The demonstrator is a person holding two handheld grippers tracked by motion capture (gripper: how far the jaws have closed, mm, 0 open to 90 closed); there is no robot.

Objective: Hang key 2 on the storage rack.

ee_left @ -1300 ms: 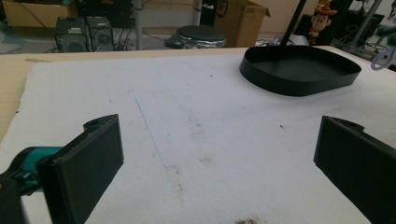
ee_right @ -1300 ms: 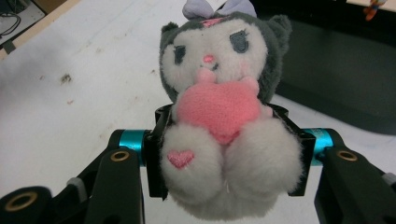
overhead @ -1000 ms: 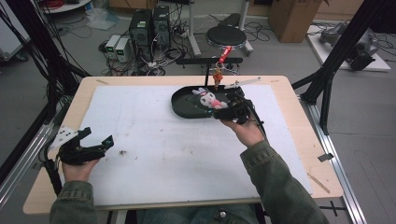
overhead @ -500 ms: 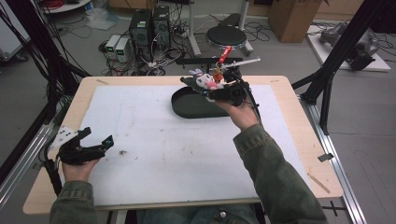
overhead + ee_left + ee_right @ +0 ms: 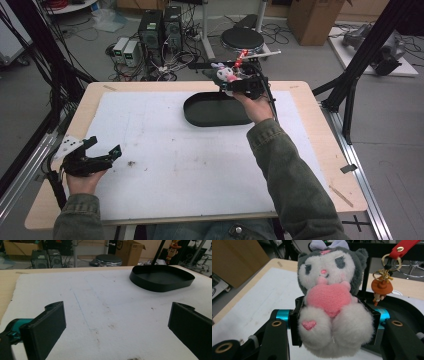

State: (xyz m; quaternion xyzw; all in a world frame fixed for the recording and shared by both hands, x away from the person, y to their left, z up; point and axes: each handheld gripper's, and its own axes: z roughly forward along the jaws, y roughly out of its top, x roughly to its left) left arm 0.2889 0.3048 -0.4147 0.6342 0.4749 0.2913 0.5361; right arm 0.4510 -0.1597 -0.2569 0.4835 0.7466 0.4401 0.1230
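Your right tool (image 5: 231, 80) pinches the plush toy (image 5: 332, 302) above the black tray's (image 5: 200, 111) far edge; your left tool (image 5: 102, 150) rests spread, near-left on the surface (image 5: 165, 165).

Left black two-jaw gripper (image 5: 102, 152) low at near left of bench, held in bare left hand (image 5: 82, 181), jaws wide apart, nothing between them, pointing toward bench centre. Left olive-green sleeve (image 5: 75, 216) enters from bottom edge. Right black two-jaw gripper (image 5: 227, 80) raised at far side of bench, right hand (image 5: 256, 106) under it, right arm in olive-green sleeve (image 5: 287, 175) stretched forward. Right jaws part-closed, pads pressing on load clamped between them.
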